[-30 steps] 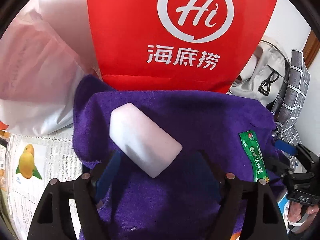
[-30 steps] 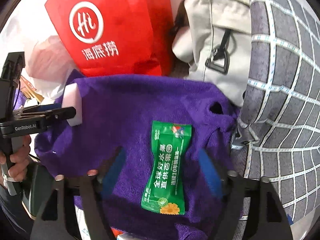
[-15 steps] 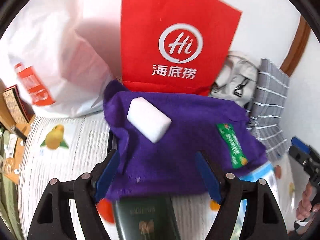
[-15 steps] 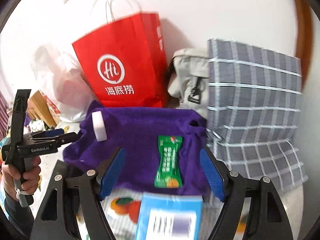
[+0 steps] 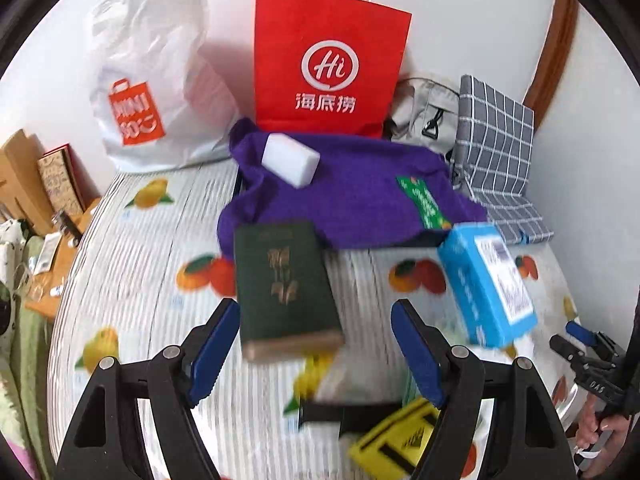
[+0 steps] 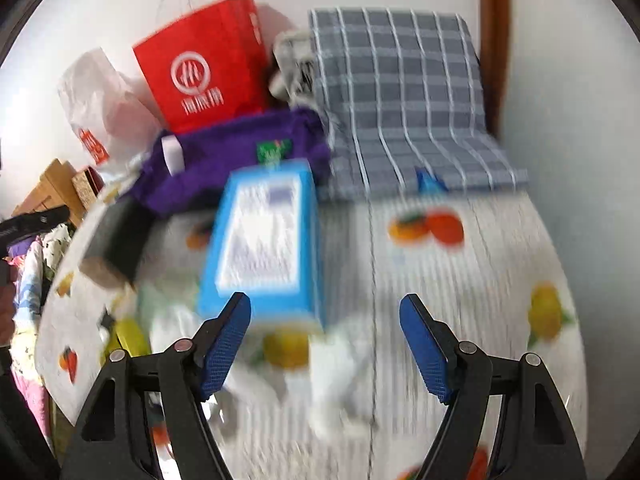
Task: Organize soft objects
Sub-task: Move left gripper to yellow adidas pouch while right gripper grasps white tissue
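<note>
Left gripper (image 5: 314,344) and right gripper (image 6: 324,340), both with jaws spread wide and holding nothing; each hangs above the fruit-printed tablecloth (image 5: 132,280), well short of the soft items at the far side.

Purple cloth (image 5: 360,192): a fleecy, towel-like fabric, draped and rumpled over something hidden beneath it, just in front of the red paper bag (image 5: 328,64); judged light and limp, so it will sag and trail when lifted; a bunched fold or the near hanging edge offers the surest pinch.

White sponge block (image 5: 291,160): a plain rectangular block lying tilted on the cloth's left part; judged very light and compressible; best taken across its short sides with a gentle squeeze, since a hard one would deform it.

Green sachet (image 5: 426,202): a flat printed packet lying on the cloth's right part, near its front edge; probably thin, slick and pliable, so an end seam is the likeliest hold.

Rigid items nearer the grippers: a dark green book (image 5: 284,288) touching the cloth's front edge, and a blue carton (image 5: 486,284) beside it; the right view is motion-blurred, so finer detail there cannot be told.
</note>
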The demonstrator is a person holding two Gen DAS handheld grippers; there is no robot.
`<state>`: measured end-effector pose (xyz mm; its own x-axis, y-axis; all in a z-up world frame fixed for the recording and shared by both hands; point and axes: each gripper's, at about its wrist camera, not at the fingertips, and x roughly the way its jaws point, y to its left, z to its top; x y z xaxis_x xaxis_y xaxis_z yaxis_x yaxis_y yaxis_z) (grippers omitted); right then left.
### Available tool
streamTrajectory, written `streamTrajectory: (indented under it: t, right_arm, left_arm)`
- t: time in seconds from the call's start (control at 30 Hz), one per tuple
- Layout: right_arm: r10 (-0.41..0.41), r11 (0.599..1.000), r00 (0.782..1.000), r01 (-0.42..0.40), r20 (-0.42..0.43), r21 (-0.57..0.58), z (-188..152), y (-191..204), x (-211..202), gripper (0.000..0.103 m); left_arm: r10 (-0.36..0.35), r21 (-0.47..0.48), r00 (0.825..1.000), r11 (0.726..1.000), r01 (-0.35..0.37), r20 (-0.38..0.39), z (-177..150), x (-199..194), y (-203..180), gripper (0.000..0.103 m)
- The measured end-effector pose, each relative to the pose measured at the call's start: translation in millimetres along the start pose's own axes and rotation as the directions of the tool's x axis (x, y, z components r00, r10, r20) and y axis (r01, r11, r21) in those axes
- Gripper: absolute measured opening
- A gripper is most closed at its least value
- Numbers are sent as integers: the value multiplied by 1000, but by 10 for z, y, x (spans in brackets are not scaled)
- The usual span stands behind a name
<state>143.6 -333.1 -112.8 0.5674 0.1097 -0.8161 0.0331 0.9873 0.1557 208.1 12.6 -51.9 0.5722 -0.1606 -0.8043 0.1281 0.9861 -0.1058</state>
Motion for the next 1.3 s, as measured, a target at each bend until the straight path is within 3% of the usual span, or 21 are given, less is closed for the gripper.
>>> streamTrajectory:
  t: [0.17, 0.3, 0.4, 0.53, 0.73, 0.93, 1.07, 1.17, 1.3]
  right_arm:
    - [-19, 999, 998, 17, -55, -32, -394, 14, 187, 58]
    - [-27, 998, 998, 23, -64, -63, -574, 94, 331, 52]
    - [-78, 992, 997, 77, -2, -98, -697, 177, 340, 50]
    - [-58, 994, 998, 61, 32, -88, -787, 234, 296, 24]
    - [-34, 997, 998, 37, 46, -71, -900, 252, 226, 24]
    - [-9, 998, 999, 12, 53, -62, -966, 239, 187, 24]
    - [-2, 998, 999, 6, 53, -63, -968, 235, 182, 24]
    - [2, 998, 999, 1, 50, -60, -973, 227, 177, 24]
    - [6, 998, 999, -3, 46, -58, -974, 237, 168, 24]
  left_arm:
    - [6, -15, 1000, 1000, -6, -10, -378, -76, 17, 76]
    - [3, -25, 1000, 1000, -4, -22, -609, -88, 73, 76]
    - [12, -16, 1000, 1000, -13, -22, -753, -86, 82, 76]
    - [-13, -21, 999, 1000, 12, -44, -888, -29, 48, 76]
    - [-74, 76, 996, 994, 77, -50, -1030, 47, -302, 78]
    - [-111, 197, 987, 971, 133, -118, -1152, 288, -698, 82]
    - [-79, 250, 987, 962, 113, -143, -1249, 435, -816, 91]
    - [-77, 243, 982, 963, 118, -174, -1303, 521, -821, 91]
    - [-61, 263, 987, 960, 98, -148, -1342, 529, -852, 90]
